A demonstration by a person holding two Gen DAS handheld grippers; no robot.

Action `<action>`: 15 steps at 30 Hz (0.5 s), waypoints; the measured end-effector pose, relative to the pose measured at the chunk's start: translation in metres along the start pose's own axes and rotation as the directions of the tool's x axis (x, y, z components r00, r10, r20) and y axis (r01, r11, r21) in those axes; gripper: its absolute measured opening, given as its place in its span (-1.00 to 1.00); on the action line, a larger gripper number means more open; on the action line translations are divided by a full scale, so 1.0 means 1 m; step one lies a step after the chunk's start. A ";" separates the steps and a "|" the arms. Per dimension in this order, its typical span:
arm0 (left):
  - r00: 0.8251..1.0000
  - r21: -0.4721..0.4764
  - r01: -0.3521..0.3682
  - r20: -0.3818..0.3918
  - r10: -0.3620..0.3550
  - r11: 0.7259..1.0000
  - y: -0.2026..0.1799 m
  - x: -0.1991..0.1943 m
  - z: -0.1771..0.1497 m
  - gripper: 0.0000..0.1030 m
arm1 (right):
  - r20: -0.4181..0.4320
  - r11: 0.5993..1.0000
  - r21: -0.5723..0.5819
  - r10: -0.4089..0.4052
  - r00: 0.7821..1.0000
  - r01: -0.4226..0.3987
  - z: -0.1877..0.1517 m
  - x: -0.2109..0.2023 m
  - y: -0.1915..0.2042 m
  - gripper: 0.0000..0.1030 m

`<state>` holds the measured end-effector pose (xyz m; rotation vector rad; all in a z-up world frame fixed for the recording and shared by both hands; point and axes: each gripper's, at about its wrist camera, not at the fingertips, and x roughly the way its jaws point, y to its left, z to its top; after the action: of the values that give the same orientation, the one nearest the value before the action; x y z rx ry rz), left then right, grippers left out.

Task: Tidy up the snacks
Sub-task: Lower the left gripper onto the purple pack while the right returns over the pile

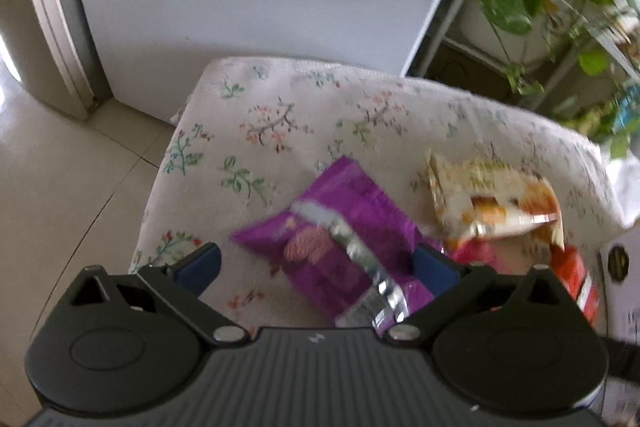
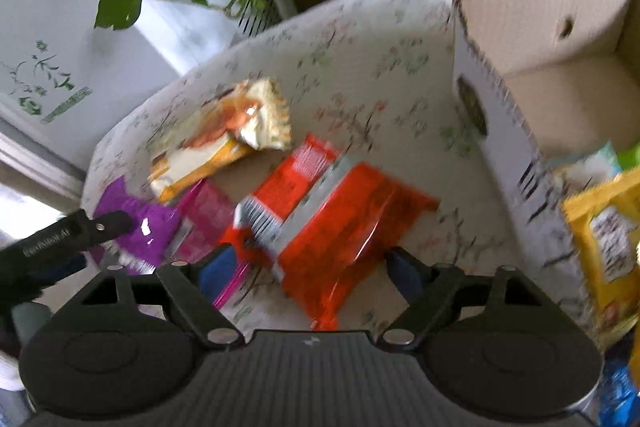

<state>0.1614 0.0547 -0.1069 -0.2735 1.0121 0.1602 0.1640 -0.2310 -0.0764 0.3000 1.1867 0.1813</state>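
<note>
A purple snack packet [image 1: 340, 243] lies on the floral cloth between the spread jaws of my left gripper [image 1: 318, 269], which is open above it. A cream and orange packet [image 1: 492, 203] lies to its right. My right gripper [image 2: 312, 267] is open over an orange-red packet [image 2: 340, 227]. A second red packet [image 2: 296, 175], a pink packet [image 2: 204, 219], the cream packet [image 2: 224, 135] and the purple packet [image 2: 136, 215] lie nearby. The left gripper's arm [image 2: 60, 235] shows at the left of the right wrist view.
An open cardboard box [image 2: 500, 131] stands at the right, with a yellow packet [image 2: 608, 239] and others inside. The table's floral cloth [image 1: 304, 115] ends near a white fridge [image 1: 280, 7]. A plant rack [image 1: 560, 7] stands behind. Floor tiles [image 1: 60, 187] lie to the left.
</note>
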 end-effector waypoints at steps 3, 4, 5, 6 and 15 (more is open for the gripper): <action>0.997 0.073 -0.031 -0.067 0.035 0.997 0.000 0.002 -0.010 0.98 | -0.037 0.999 -0.019 0.032 0.999 -0.033 -0.004 -0.004 0.003 0.69; 0.997 0.115 -0.044 -0.057 0.051 0.992 -0.002 0.000 -0.015 0.98 | -0.055 0.999 -0.003 0.053 0.997 -0.053 -0.005 -0.004 0.002 0.69; 0.996 0.159 -0.058 -0.063 0.069 0.986 -0.004 0.001 -0.018 0.97 | -0.065 0.998 0.016 0.065 0.996 -0.064 -0.006 -0.005 0.001 0.69; 0.995 0.189 -0.068 -0.054 0.080 0.980 -0.005 -0.001 -0.021 0.96 | -0.065 0.997 0.037 0.064 0.996 -0.062 -0.006 -0.006 0.001 0.69; 0.998 -0.012 0.060 -0.008 -0.060 0.998 0.007 -0.023 0.001 0.96 | 0.016 0.968 0.252 0.008 1.000 -0.012 0.005 -0.013 -0.010 0.71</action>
<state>0.1486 0.0614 -0.0880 -0.3152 1.0100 0.1110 0.1640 -0.2447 -0.0666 0.5296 1.1946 0.0358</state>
